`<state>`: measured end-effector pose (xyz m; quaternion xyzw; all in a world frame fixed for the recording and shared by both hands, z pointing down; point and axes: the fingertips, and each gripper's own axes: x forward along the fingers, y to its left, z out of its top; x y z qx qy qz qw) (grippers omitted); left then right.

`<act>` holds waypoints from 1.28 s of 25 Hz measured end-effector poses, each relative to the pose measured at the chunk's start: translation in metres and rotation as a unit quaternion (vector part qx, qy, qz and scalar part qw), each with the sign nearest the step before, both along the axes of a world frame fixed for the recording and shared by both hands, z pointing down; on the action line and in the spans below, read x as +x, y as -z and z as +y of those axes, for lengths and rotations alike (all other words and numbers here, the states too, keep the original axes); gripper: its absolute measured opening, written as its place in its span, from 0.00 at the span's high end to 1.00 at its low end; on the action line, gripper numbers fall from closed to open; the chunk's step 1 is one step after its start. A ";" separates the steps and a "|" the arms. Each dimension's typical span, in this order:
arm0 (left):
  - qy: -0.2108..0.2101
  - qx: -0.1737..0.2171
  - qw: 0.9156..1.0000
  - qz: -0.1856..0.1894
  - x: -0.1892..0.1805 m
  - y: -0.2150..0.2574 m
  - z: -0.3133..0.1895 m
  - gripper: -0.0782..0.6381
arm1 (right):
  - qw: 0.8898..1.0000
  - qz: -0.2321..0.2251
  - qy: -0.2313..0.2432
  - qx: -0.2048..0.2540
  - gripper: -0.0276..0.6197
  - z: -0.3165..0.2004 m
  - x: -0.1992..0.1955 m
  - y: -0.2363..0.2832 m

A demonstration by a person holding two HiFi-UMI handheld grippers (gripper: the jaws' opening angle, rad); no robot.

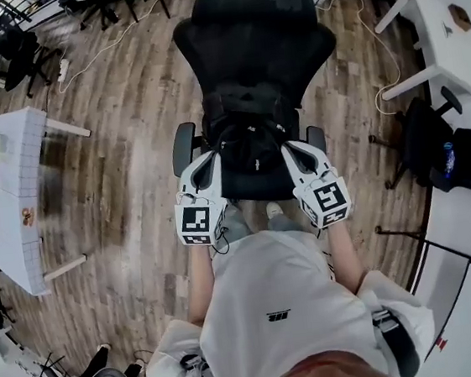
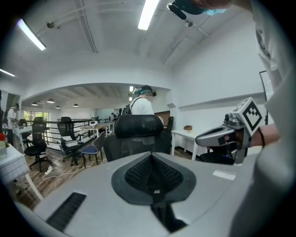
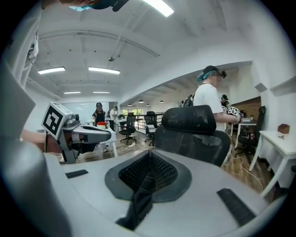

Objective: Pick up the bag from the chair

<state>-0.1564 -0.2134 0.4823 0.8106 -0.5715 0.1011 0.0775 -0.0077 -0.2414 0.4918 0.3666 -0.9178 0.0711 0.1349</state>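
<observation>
A black bag (image 1: 250, 144) rests on the seat of a black office chair (image 1: 250, 21) right in front of me. My left gripper (image 1: 213, 162) is at the bag's left side and my right gripper (image 1: 289, 154) at its right side. In the left gripper view the jaws (image 2: 151, 171) are closed together with a black strap (image 2: 167, 217) pinched between them. The right gripper view shows the same: closed jaws (image 3: 149, 171) with a black strap (image 3: 138, 203) caught in the seam. The chair's headrest (image 3: 188, 119) stands just beyond both grippers.
A white table (image 1: 17, 200) stands to the left and another white table (image 1: 452, 15) at the right. A white cable (image 1: 117, 36) runs over the wooden floor behind the chair. A person (image 3: 208, 99) stands beyond the chair. More office chairs (image 2: 69, 134) fill the far room.
</observation>
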 end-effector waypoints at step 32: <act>-0.136 -0.091 0.986 -0.024 -0.036 -0.126 -0.106 0.81 | 0.971 0.072 -0.216 -0.077 0.83 -0.055 0.008 -0.115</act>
